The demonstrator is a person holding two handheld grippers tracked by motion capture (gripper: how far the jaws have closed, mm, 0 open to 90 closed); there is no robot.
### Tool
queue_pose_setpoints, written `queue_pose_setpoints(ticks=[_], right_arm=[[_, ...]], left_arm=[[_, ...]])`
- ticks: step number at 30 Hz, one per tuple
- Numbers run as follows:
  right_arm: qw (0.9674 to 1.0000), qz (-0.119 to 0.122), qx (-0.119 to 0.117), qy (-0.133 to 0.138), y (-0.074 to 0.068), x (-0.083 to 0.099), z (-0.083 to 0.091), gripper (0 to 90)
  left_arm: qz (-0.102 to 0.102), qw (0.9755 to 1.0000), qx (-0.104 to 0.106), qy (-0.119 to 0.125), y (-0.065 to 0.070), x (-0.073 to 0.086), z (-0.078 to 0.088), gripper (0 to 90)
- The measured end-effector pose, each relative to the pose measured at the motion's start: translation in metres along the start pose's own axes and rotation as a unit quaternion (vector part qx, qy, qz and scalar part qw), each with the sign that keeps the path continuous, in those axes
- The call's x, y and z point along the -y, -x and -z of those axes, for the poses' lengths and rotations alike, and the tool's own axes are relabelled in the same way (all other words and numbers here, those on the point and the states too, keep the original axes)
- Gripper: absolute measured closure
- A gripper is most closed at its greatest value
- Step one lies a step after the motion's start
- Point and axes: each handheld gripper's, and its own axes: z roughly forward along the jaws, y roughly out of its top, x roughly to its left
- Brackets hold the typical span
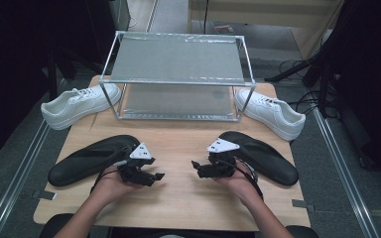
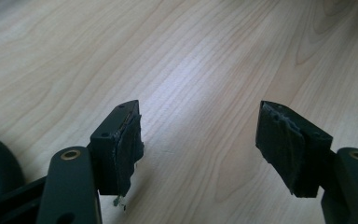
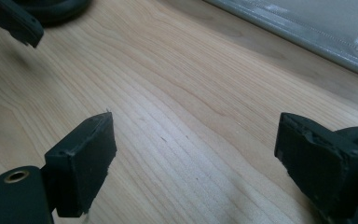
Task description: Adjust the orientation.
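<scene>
Resting spot: both grippers sit low over the wooden table (image 1: 178, 144) at about 6 o'clock, tips aimed at each other, nothing touched. Looks like a ready pose before any grabbing.
Left gripper: left gripper (image 1: 155, 175) has its jaws spread wide with only bare wood between them; its own view shows the taped pads (image 2: 129, 140) empty.
Right gripper: right gripper (image 1: 196, 166) is the same deal, jaws parted, holding nothing, plain wood grain in the gap.
Nearest things: black slipper on the left (image 1: 92, 158) lies just beside the left hand at roughly 8 o'clock, sole up by the look of it; black slipper on the right (image 1: 265, 156) sits right behind the right hand at about 4 o'clock. Each hand has one within easy reach, so probably those get picked first.
White sneakers: white sneaker on the left (image 1: 77, 105) at 10 o'clock, white sneaker on the right (image 1: 273, 114) at 2 o'clock, each hanging partly over the table edge.
Rack: metal shoe rack (image 1: 178, 74) stands at 12 o'clock, two tiers, both bare. Guessing it's where the footwear ends up, since pairs are split either side of it.
Surface: light wood, clean, a bit of glare.
Room: dark surroundings, grey floor, rails (image 1: 345, 168) along both sides, cables (image 1: 307, 101) at the right.
</scene>
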Motion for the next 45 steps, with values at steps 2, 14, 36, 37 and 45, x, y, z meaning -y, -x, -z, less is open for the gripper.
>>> queue_pose_setpoints(ticks=[2,14,36,37,45], right_arm=[[1.0000,0.003,0.002,-0.004,0.000,0.000,-0.001,13.1],[0.9990,0.021,-0.039,-0.008,-0.004,-0.005,0.007,13.2],[0.9982,0.013,-0.055,-0.020,0.002,-0.005,0.009,29.1],[0.9981,0.013,-0.058,-0.019,0.002,-0.006,0.010,29.9],[0.9978,0.004,-0.063,-0.022,0.006,-0.006,0.010,32.6]], left_arm=[[0.002,1.0000,-0.004,0.002,-0.001,0.000,0.002,30.9],[0.016,0.9998,0.005,-0.001,-0.006,-0.002,0.008,34.0],[0.025,0.9997,0.001,0.005,-0.012,-0.001,0.013,31.1],[0.027,0.9996,0.004,0.003,-0.012,-0.001,0.013,31.1],[0.024,0.9997,0.009,0.000,-0.015,0.000,0.016,31.3]])
